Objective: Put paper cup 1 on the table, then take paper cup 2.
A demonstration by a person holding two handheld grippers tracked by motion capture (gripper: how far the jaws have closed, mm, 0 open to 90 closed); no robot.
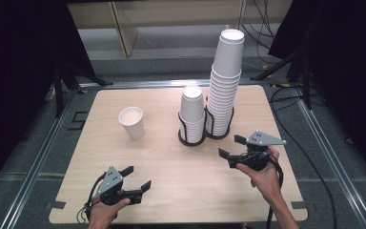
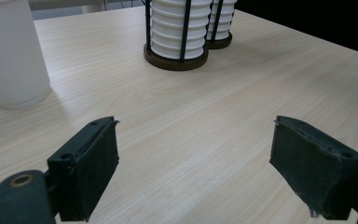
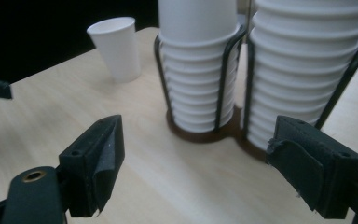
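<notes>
A single white paper cup (image 1: 132, 122) stands upright on the wooden table (image 1: 171, 167), left of centre. Two black wire holders stand side by side: one with a short stack of cups (image 1: 192, 114), one with a tall stack (image 1: 226, 81). My left gripper (image 1: 137, 177) hovers near the front left edge, open, nothing between its pads; ahead of it lie the single cup (image 2: 11, 56) and the short stack (image 2: 177, 28). My right gripper (image 1: 230, 146) is raised in front of the holders, open and empty, facing the short stack (image 3: 198, 70) and tall stack (image 3: 303, 70).
Metal rails (image 1: 52, 138) frame the table on both sides. Black stands and cables (image 1: 286, 67) sit behind the table at the right, and a pale wooden frame (image 1: 124, 28) stands at the back. A cable trails from each gripper toward the front edge.
</notes>
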